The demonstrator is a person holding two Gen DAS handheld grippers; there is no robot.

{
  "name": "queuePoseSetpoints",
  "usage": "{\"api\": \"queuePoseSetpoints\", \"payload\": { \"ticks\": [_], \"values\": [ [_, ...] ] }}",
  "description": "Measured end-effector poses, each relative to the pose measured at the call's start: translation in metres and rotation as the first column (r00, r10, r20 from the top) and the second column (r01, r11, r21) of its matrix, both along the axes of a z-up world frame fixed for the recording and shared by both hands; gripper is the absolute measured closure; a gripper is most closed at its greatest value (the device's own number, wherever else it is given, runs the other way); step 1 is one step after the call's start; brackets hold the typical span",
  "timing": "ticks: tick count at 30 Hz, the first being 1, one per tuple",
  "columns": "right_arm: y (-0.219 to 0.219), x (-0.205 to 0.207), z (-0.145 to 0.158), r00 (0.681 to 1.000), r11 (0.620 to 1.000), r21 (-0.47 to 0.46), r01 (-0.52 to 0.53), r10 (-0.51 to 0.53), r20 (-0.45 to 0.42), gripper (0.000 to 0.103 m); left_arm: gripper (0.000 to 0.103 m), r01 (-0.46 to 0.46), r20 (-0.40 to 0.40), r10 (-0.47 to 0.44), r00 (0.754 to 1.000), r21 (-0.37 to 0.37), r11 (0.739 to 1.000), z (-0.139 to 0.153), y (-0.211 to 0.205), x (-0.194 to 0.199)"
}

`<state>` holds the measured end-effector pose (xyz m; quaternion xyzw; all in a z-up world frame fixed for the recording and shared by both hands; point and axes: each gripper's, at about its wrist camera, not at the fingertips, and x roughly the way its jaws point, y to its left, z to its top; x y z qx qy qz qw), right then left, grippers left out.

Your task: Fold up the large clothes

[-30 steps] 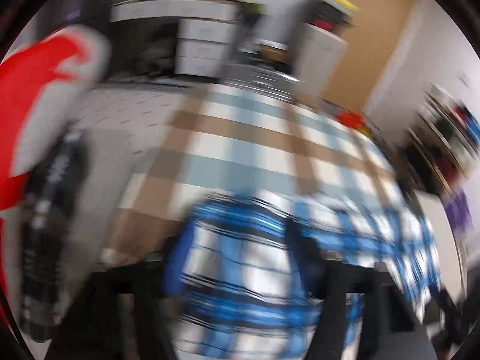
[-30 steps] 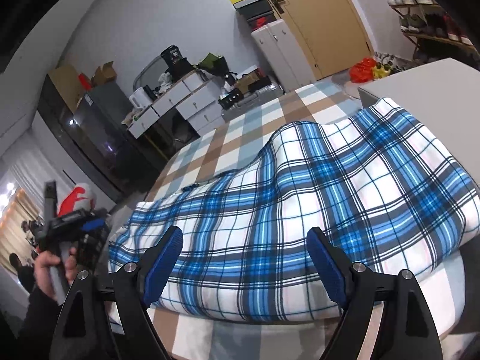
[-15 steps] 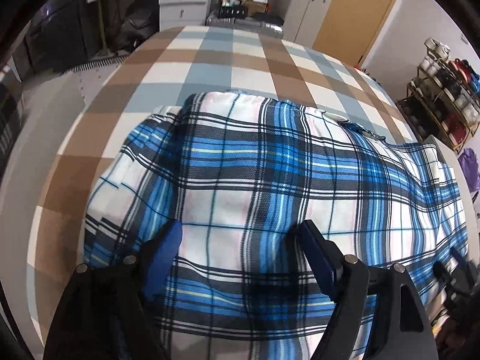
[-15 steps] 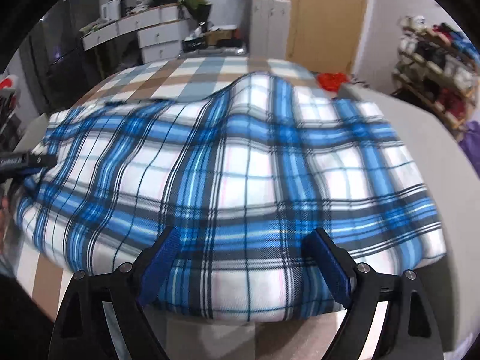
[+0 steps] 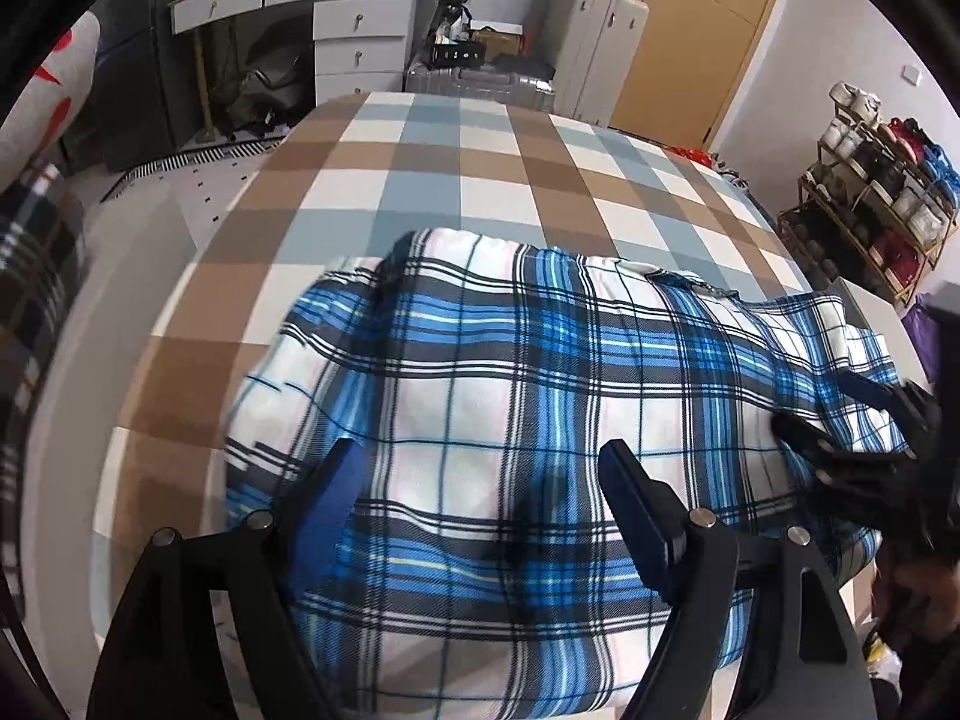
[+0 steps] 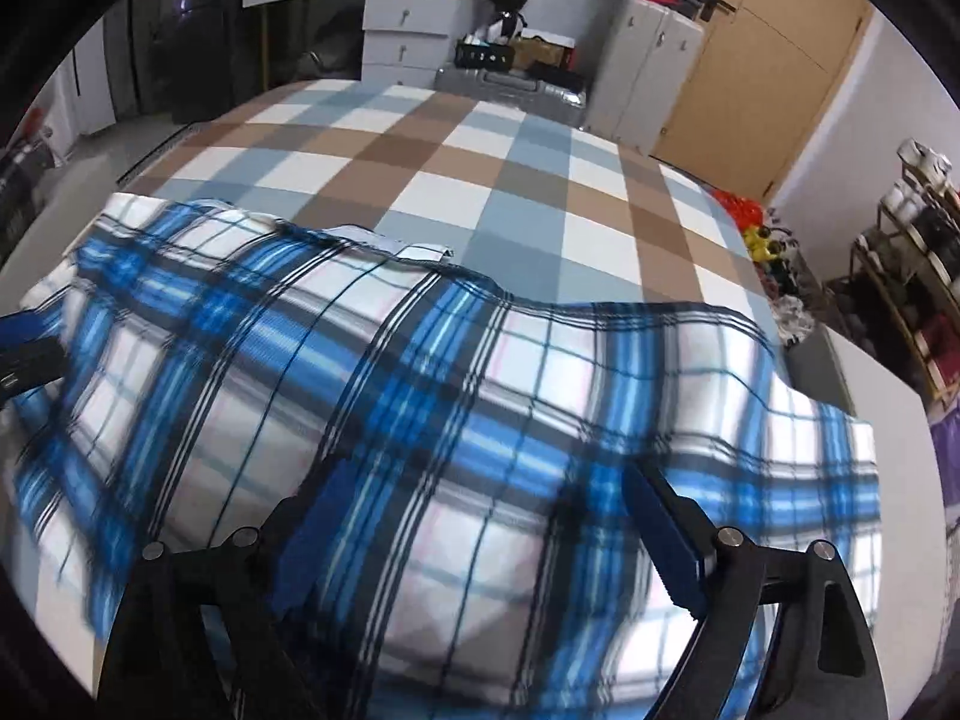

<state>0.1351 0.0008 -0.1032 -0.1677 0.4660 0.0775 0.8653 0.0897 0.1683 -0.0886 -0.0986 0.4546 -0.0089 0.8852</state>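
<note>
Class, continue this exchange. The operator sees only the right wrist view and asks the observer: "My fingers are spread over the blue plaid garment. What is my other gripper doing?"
Observer: The left gripper is open, with its fingers apart over the near left part of the blue-and-white plaid garment.
Operator: Does the garment's left end hang off the bed?
Observer: No. It ends on the brown, blue and white checked bedspread, with bare checks beyond it.
Operator: How does my gripper look from there?
Observer: The right gripper sits at the garment's right end, where the cloth is bunched against it.
</note>
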Motion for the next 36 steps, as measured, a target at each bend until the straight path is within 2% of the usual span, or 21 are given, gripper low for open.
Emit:
{"api": "queuePoseSetpoints", "payload": {
  "ticks": [1,4,6,8,10,11,13,14,17,21,23,24,25,27,28,30,32,33,36],
  "values": [
    [-0.001,0.004,-0.005,1.000,1.000,0.009,0.004,-0.004,-0.014,0.013,0.026,0.000,0.013,-0.001,1.000,0.015,1.000,0.003,0.000,-0.003],
    [-0.012,0.017,-0.024,0.990,0.996,0.074,0.044,-0.034,-0.140,0.012,0.026,0.008,0.068,-0.012,0.998,0.054,0.998,0.013,-0.001,-0.006],
    [-0.018,0.019,-0.023,0.987,0.991,0.122,0.061,-0.041,-0.158,0.012,0.026,0.008,0.097,-0.014,0.995,0.068,0.998,0.017,-0.002,-0.006],
    [-0.026,0.012,-0.011,0.990,0.984,0.162,0.079,-0.059,-0.127,0.016,0.026,0.017,0.095,-0.023,0.995,0.060,0.998,0.016,-0.004,-0.004],
    [-0.038,-0.002,0.005,0.995,0.972,0.216,0.095,-0.087,-0.047,0.014,0.026,0.032,0.083,-0.037,0.996,0.065,0.997,0.012,-0.007,-0.003],
    [-0.046,-0.012,0.011,0.995,0.959,0.266,0.100,-0.095,-0.033,0.014,0.026,0.038,0.081,-0.044,0.996,0.069,0.997,0.012,-0.008,-0.002],
    [-0.059,-0.034,0.013,0.994,0.930,0.351,0.105,-0.091,-0.058,0.014,0.026,0.049,0.086,-0.057,0.995,0.095,0.994,0.011,-0.014,-0.004],
    [-0.063,-0.041,0.013,0.994,0.926,0.364,0.104,-0.088,-0.060,0.014,0.026,0.050,0.089,-0.059,0.994,0.104,0.993,0.012,-0.015,-0.004],
    [-0.071,-0.071,0.015,0.997,0.926,0.368,0.079,-0.081,-0.008,0.014,0.026,0.052,0.090,-0.064,0.994,0.134,0.990,0.013,-0.025,-0.005],
    [-0.070,-0.087,0.008,0.997,0.957,0.286,0.051,-0.067,0.047,0.012,0.026,0.076,0.100,-0.091,0.991,0.146,0.986,0.016,-0.041,-0.012],
    [-0.071,-0.084,-0.004,0.997,0.960,0.271,0.065,-0.072,0.016,0.010,0.026,0.075,0.111,-0.093,0.989,0.152,0.986,0.017,-0.047,-0.014],
    [-0.071,-0.078,-0.016,0.996,0.961,0.265,0.083,-0.079,-0.028,0.009,0.026,0.081,0.111,-0.099,0.989,0.155,0.985,0.017,-0.052,-0.014],
    [-0.070,-0.072,-0.026,0.995,0.963,0.250,0.097,-0.089,-0.044,0.004,0.026,0.085,0.109,-0.103,0.989,0.153,0.984,0.017,-0.055,-0.013],
    [-0.063,-0.071,-0.030,0.996,0.978,0.192,0.087,-0.085,-0.017,0.003,0.025,0.089,0.104,-0.106,0.989,0.153,0.984,0.015,-0.062,-0.013],
    [-0.063,-0.070,-0.028,0.996,0.976,0.198,0.094,-0.091,-0.021,0.003,0.025,0.092,0.101,-0.109,0.989,0.160,0.983,0.014,-0.067,-0.011],
    [-0.078,-0.074,-0.013,0.992,0.943,0.309,0.123,-0.118,-0.036,0.005,0.025,0.098,0.101,-0.117,0.988,0.177,0.979,0.013,-0.074,-0.010],
    [-0.105,-0.085,0.002,0.986,0.878,0.449,0.163,-0.166,-0.032,0.003,0.025,0.108,0.101,-0.128,0.987,0.187,0.976,0.012,-0.082,-0.009],
    [-0.125,-0.093,0.012,0.977,0.828,0.525,0.197,-0.209,-0.035,0.003,0.025,0.114,0.100,-0.134,0.986,0.184,0.976,0.012,-0.085,-0.009],
    [-0.170,-0.112,0.021,0.952,0.727,0.630,0.272,-0.299,-0.066,0.003,0.025,0.132,0.088,-0.145,0.986,0.145,0.981,0.013,-0.098,-0.007]
  ]
}}
